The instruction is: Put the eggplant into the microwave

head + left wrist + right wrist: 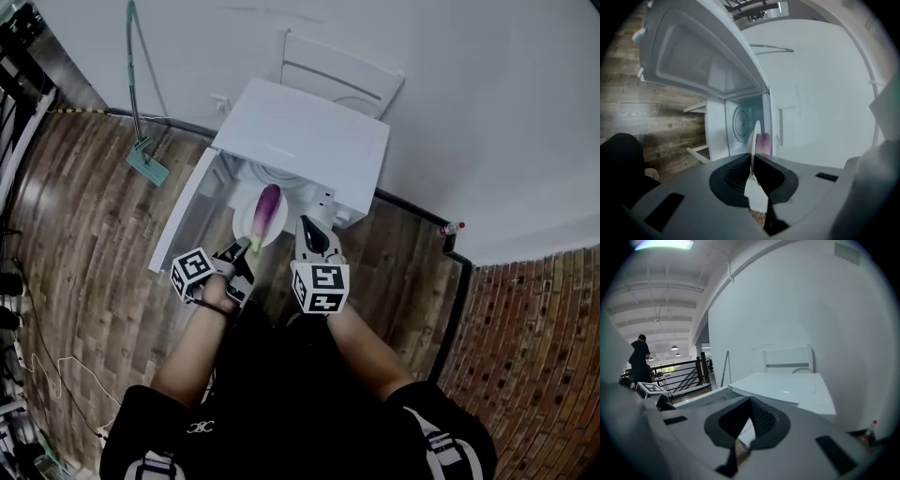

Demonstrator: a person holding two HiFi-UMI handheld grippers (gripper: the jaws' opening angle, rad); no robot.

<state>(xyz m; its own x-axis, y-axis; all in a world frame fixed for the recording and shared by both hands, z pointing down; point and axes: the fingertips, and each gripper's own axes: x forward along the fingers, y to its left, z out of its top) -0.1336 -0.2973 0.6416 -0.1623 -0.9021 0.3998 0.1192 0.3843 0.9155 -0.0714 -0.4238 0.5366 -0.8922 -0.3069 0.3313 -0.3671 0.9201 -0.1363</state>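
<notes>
Head view, looking steeply down. White microwave (305,141) sits at 12 o'clock against the white wall, its door (183,220) hanging open toward 8 o'clock. Left tongs (244,250) are clamped on the near rim of a white plate (272,230). The left gripper view shows the plate (753,138) edge-on, pinched between the two black pads. The eggplant (267,208) lies on that plate, purple, long axis running 12 to 6, green stem end toward the tongs. Plate and eggplant sit right at the mouth of the open cavity; cannot tell whether they are past the threshold. In the left gripper view the eggplant (763,143) shows as a pink-purple lump just right of the plate edge, with the microwave's round turntable (740,123) beyond. Right tongs (314,237) hang at 3 o'clock of the plate, just beside it and apart from it; the right gripper view shows their tips (744,425) together with nothing between them. Wood-plank floor (84,244) all round. A green-headed mop (145,159) leans on the wall at 10 o'clock. A small red-capped bottle (453,227) stands at 3 o'clock by the wall.
</notes>
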